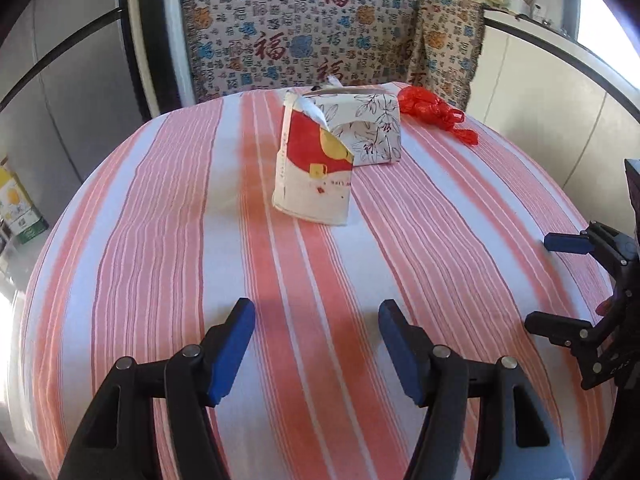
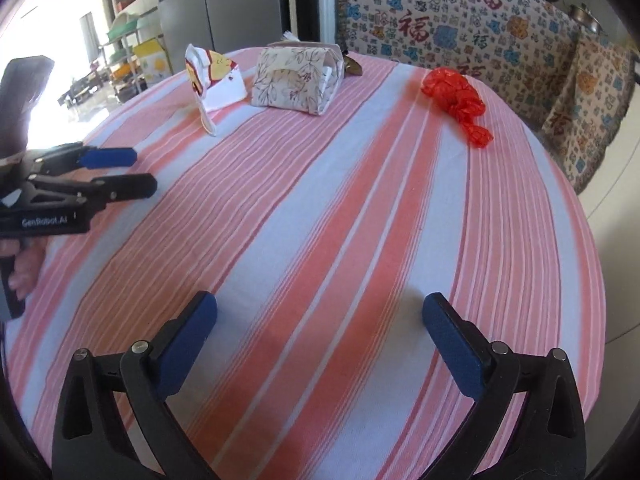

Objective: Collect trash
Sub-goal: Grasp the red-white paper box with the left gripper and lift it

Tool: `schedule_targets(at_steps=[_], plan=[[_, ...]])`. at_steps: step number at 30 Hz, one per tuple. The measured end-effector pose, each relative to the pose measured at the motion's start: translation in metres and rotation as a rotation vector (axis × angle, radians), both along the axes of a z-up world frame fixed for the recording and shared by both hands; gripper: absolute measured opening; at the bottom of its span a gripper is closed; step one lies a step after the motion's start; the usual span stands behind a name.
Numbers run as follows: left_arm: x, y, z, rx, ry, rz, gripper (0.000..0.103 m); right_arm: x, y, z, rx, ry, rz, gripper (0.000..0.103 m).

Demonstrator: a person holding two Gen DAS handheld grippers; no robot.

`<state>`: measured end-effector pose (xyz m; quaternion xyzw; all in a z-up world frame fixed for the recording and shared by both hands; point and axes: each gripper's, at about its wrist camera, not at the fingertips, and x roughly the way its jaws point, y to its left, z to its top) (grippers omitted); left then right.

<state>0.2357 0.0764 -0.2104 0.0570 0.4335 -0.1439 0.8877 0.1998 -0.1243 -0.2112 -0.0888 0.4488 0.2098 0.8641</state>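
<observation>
Table with a pink-and-white striped cloth lies under both grippers. Left gripper points down at the cloth with its jaws partly apart and nothing between the blue pads. Right gripper stands with its jaws wide, likewise empty, over bare cloth.

Ahead of the left gripper, well apart from it, a red-and-white carton stands tilted, its torn top flap up. Just behind the carton and touching it sits a floral tissue box. To the right of the box, close beside it, lies a crumpled red bag. The right gripper shows at the right edge of the left view, beside the left one and clear of every item.

From the right gripper, the bag lies ahead and slightly right, well apart. The tissue box is ahead and left; the carton is further left, just beside the box. A small brown object rests behind the box; its kind cannot be told. The left gripper enters at the left edge, held by a hand.

Beyond the table stands a sofa under a patterned cover.
</observation>
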Motion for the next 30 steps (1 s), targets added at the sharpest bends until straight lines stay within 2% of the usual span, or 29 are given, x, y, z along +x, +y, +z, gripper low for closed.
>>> schedule_targets(at_steps=[3,4,8,10,15,18,20,21,22,24,26,30], plan=[[0.03,0.0,-0.001,0.026,-0.002,-0.118,0.072,-0.002,0.001,-0.001,-0.004,-0.002,0.0,0.103],[0.042,0.001,-0.002,0.033,0.0,-0.143,0.078,0.001,-0.002,0.003,-0.003,-0.001,0.0,0.103],[0.079,0.01,-0.002,0.023,0.009,-0.21,0.082,0.002,-0.003,0.004,-0.002,-0.001,0.0,0.103],[0.094,0.01,-0.004,0.023,0.015,-0.238,0.088,0.002,-0.004,0.004,-0.002,-0.001,0.001,0.103],[0.117,0.005,-0.005,0.025,0.016,-0.289,0.09,0.002,-0.004,0.004,-0.002,-0.001,0.001,0.103],[0.123,0.003,-0.006,0.013,0.018,-0.298,0.087,0.002,-0.004,0.004,-0.003,-0.001,0.001,0.103],[0.121,0.003,-0.003,0.001,0.006,-0.308,0.07,0.002,-0.004,0.004,-0.003,-0.001,0.001,0.103],[0.119,0.005,-0.001,-0.01,0.0,-0.308,0.055,0.002,-0.004,0.004,-0.003,-0.001,0.002,0.103],[0.119,0.006,-0.001,-0.014,-0.002,-0.292,0.046,0.002,-0.004,0.004,-0.003,-0.001,0.002,0.103],[0.117,0.01,0.001,-0.022,-0.005,-0.249,0.037,0.002,-0.004,0.004,-0.003,-0.001,0.002,0.103],[0.11,0.013,0.002,-0.042,0.0,-0.209,0.034,0.002,-0.004,0.004,-0.002,-0.001,0.002,0.103],[0.072,0.002,0.003,-0.022,-0.001,-0.165,0.034,0.004,-0.011,0.007,0.017,0.004,-0.015,0.102]])
